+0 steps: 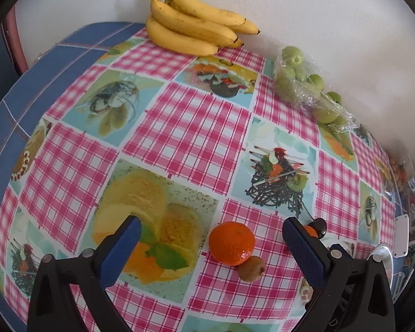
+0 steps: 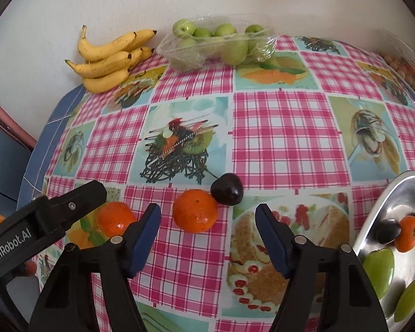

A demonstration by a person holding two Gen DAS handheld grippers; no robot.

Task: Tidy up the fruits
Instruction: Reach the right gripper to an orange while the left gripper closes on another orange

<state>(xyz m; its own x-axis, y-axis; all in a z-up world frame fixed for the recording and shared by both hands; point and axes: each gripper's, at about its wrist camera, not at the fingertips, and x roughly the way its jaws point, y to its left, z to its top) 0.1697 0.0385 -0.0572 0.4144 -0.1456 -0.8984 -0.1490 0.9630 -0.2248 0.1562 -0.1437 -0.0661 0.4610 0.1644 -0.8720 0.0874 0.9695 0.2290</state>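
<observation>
I have both tilted steeply down at the surface (image 2: 279, 127): my right hand-held gripper (image 2: 207, 221) spread around a tangerine (image 2: 195, 210), my left hand-held gripper (image 1: 211, 235) spread, pinching nothing.

On my screens both views are bright, with soft and even daylight; I cannot tell where it comes from. Shadows are weak, only small dark patches under the tangerine (image 1: 231, 243) and the plum (image 2: 227, 192). The metal plate (image 2: 409, 193) gives some glare. The fisheye bends the tablecloth (image 2: 276, 138) strongly, and the corners are black. The far wall (image 1: 332, 13) looks pale and a little overexposed.
</observation>
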